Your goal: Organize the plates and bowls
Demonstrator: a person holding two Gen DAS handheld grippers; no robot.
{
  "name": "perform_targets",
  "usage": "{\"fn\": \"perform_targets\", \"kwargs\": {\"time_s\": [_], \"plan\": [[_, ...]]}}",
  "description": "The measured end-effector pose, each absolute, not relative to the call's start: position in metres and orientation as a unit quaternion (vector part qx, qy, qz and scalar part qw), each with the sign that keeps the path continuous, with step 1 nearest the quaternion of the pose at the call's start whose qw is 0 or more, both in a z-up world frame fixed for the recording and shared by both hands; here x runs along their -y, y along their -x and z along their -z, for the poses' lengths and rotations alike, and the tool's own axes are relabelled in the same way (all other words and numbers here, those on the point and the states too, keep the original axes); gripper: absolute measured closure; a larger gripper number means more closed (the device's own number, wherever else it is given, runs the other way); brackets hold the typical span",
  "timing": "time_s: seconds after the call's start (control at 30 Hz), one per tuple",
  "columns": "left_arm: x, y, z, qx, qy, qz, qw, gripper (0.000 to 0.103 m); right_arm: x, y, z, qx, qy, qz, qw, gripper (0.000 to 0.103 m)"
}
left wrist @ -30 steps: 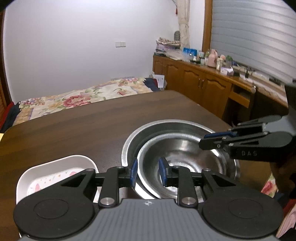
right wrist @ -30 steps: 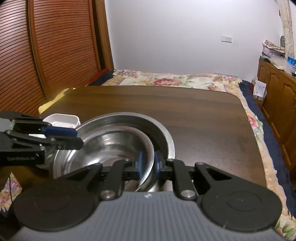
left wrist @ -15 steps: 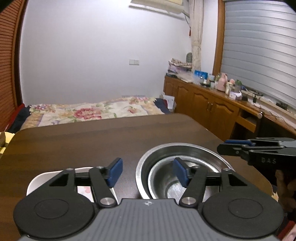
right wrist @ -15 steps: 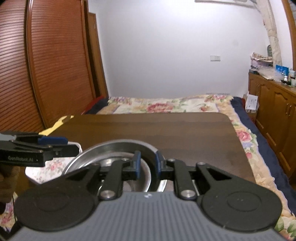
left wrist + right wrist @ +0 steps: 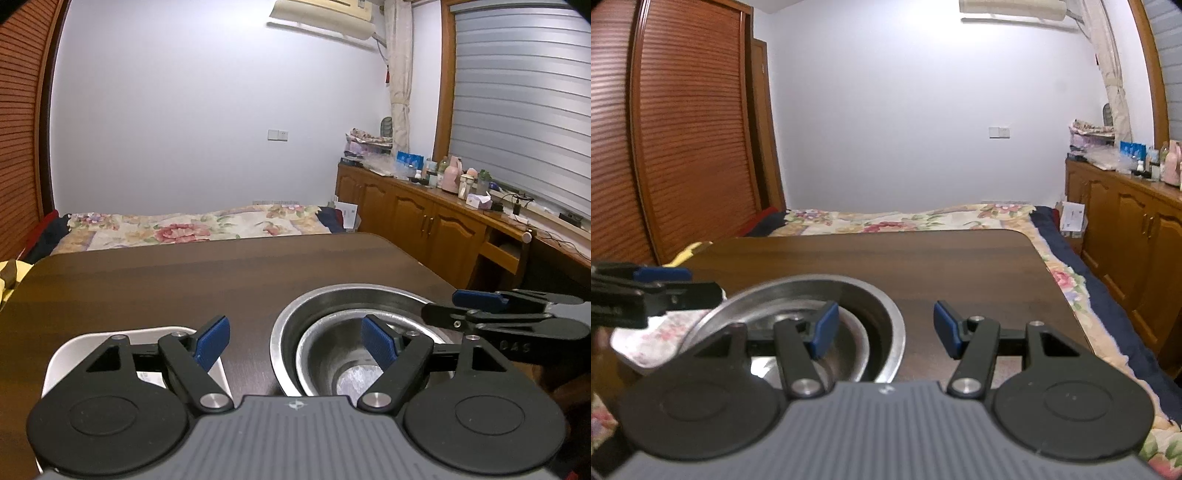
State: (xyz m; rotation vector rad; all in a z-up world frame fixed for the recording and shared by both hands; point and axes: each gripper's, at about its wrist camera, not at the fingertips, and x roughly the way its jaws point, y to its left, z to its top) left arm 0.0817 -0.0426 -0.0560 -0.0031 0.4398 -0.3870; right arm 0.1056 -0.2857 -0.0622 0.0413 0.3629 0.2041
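Note:
A small steel bowl [image 5: 343, 362] sits nested inside a larger steel bowl [image 5: 332, 295] on the dark wooden table [image 5: 184, 280]. A white square plate [image 5: 74, 350] with a floral print lies to its left. My left gripper [image 5: 295, 343] is open and empty, held above the table between plate and bowls. My right gripper [image 5: 882, 328] is open and empty above the large bowl's [image 5: 886, 314] right rim. The plate [image 5: 657, 332] shows left of the bowls in the right wrist view, partly hidden by the left gripper.
A bed with a floral cover [image 5: 184, 225] lies beyond the table's far edge. Wooden cabinets [image 5: 424, 221] with clutter on top run along the right wall. A slatted wooden door [image 5: 683, 147] stands at the left.
Both grippers have opened and risen away from the bowls. The left one let go of the bowl rim first, the right one after. The nested bowls stay on the table.

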Motion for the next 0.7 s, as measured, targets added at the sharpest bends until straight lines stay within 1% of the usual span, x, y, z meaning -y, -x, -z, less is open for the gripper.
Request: {"fn": "perform_targets", "kwargs": {"time_s": [0.17,0.7], "plan": [[0.043,-0.083,0.063,-0.226,0.005,0.188,0.956,0.023,0.286,-0.11,0.07,-0.188,-0.032,-0.104,0.976,0.045],[0.05,-0.086,0.074,-0.245,0.004,0.197,0.949,0.031,0.285,-0.114,0.075,-0.205,-0.047,-0.115,0.971,0.045]]}}
